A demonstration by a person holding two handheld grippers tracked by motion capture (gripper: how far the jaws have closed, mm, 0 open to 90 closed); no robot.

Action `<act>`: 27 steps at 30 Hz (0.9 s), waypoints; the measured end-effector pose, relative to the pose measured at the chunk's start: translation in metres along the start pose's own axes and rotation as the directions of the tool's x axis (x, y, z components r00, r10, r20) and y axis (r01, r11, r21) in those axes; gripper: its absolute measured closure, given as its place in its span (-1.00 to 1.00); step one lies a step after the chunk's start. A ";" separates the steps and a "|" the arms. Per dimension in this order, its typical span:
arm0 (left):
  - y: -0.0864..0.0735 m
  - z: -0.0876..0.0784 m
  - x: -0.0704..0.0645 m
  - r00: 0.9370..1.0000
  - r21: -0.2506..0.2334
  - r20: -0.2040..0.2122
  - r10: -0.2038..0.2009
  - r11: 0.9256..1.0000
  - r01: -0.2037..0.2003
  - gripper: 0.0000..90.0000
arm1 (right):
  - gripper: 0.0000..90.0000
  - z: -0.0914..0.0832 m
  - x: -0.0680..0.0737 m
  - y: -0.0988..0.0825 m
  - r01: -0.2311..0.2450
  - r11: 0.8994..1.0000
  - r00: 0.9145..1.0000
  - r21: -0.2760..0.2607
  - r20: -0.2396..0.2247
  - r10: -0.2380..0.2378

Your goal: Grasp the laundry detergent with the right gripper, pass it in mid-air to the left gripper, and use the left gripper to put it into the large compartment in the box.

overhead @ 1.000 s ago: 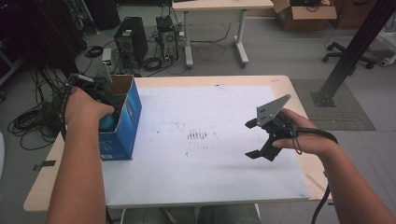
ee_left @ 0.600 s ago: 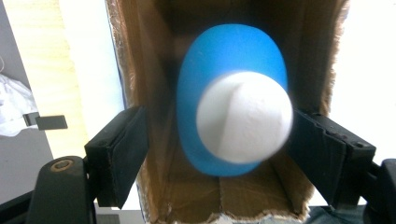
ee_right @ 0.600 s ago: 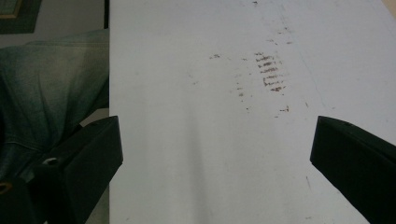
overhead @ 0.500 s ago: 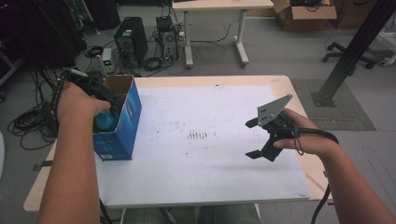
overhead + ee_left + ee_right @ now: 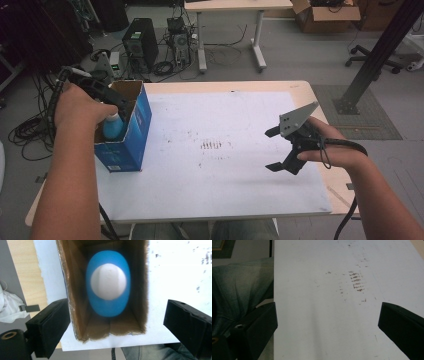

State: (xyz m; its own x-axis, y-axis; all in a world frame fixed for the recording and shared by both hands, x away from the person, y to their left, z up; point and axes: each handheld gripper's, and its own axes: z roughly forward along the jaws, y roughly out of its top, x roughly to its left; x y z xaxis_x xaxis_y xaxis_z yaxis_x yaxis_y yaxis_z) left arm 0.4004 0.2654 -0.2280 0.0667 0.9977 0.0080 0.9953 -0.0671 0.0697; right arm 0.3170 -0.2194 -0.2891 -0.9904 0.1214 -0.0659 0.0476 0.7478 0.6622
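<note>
An open blue cardboard box (image 5: 134, 131) stands upright at the table's left side. Inside it sits a blue bottle with a white cap (image 5: 113, 127). My left gripper (image 5: 114, 102) hovers just above the box mouth, pointing down. In the left gripper view the bottle (image 5: 108, 286) rests deep between the brown inner walls of the box (image 5: 65, 290). The left gripper (image 5: 117, 315) is open; its jaws have just been opening and stand wide on either side of the box, touching nothing. My right gripper (image 5: 272, 150) hangs open over the table's right side, and in the right gripper view the right gripper (image 5: 328, 320) holds nothing.
A white sheet (image 5: 225, 110) covers the wooden table, with dark smudges (image 5: 212, 145) at its centre. On the floor beyond are a computer tower (image 5: 140, 45), cables, a second table (image 5: 230, 6) and a black post (image 5: 380, 55). The person's knee (image 5: 239, 290) is below the near edge.
My left hand has lifted up from the box mouth and drifted a little left, and the bottle stays inside the box. The right hand and its gripper have kept still.
</note>
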 end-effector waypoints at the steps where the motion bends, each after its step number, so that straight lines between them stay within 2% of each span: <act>1: -0.001 -0.002 -0.001 1.000 -0.005 0.001 0.001 1.000 -0.001 -0.84 | -0.94 0.000 0.000 0.000 0.000 1.000 1.000 0.000 0.000 0.000; 9: -0.007 -0.023 -0.016 0.999 -0.012 0.012 0.053 0.999 -0.053 -0.99 | -0.94 -0.008 0.002 0.000 0.005 1.000 1.000 -0.004 0.006 -0.005; 10: -0.008 -0.028 -0.021 0.997 -0.018 0.016 0.078 0.997 -0.078 -1.00 | -0.94 -0.009 0.002 0.000 0.005 1.000 1.000 -0.006 0.006 -0.005; 13: -0.009 -0.036 -0.029 0.993 -0.029 0.018 0.115 0.993 -0.114 -0.99 | -0.94 -0.011 0.002 0.001 0.008 1.000 1.000 -0.005 0.009 -0.008; 16: -0.011 -0.047 -0.039 0.987 -0.047 0.011 0.162 0.986 -0.162 -0.99 | -0.94 -0.014 0.001 0.002 0.010 1.000 1.000 -0.004 0.013 -0.010; 20: -0.012 -0.061 -0.053 0.968 -0.071 0.022 0.249 0.967 -0.247 -0.99 | -0.94 -0.017 0.000 0.004 0.011 1.000 1.000 -0.002 0.017 -0.011; 21: -0.013 -0.064 -0.059 0.959 -0.073 0.012 0.285 0.956 -0.283 -0.99 | -0.94 -0.017 -0.001 0.005 0.013 1.000 1.000 -0.002 0.018 -0.013; 22: -0.014 -0.067 -0.066 0.943 -0.058 0.002 0.333 0.941 -0.333 -0.99 | -0.94 -0.019 -0.001 0.007 0.014 1.000 1.000 0.001 0.023 -0.014; 23: -0.015 -0.069 -0.070 0.933 -0.048 -0.002 0.361 0.931 -0.361 -1.00 | -0.94 -0.019 -0.001 0.007 0.014 1.000 1.000 0.003 0.023 -0.014; 24: -0.015 -0.069 -0.070 0.933 -0.048 -0.002 0.361 0.931 -0.361 -1.00 | -0.94 -0.020 -0.002 0.008 0.018 1.000 1.000 0.004 0.021 -0.018; 25: -0.015 -0.070 -0.074 0.924 -0.049 -0.005 0.382 0.923 -0.382 -1.00 | -0.94 -0.020 -0.002 0.008 0.018 1.000 1.000 0.004 0.021 -0.018; 26: -0.016 -0.072 -0.079 0.910 -0.046 -0.008 0.414 0.909 -0.414 -0.99 | -0.94 -0.022 -0.003 0.010 0.021 1.000 1.000 0.009 0.023 -0.022; 27: -0.016 -0.073 -0.081 0.902 -0.043 -0.008 0.432 0.901 -0.432 -1.00 | -0.94 -0.022 -0.003 0.011 0.021 1.000 0.999 0.011 0.023 -0.022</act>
State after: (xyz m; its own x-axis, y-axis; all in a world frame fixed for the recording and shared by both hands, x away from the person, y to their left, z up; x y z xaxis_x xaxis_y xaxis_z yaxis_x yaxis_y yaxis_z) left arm 0.3738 0.1854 -0.1567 0.4900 0.8706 0.0449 0.8647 -0.4919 0.1018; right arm 0.3177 -0.2264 -0.2652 -0.9880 0.1201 -0.0974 0.0277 0.7572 0.6526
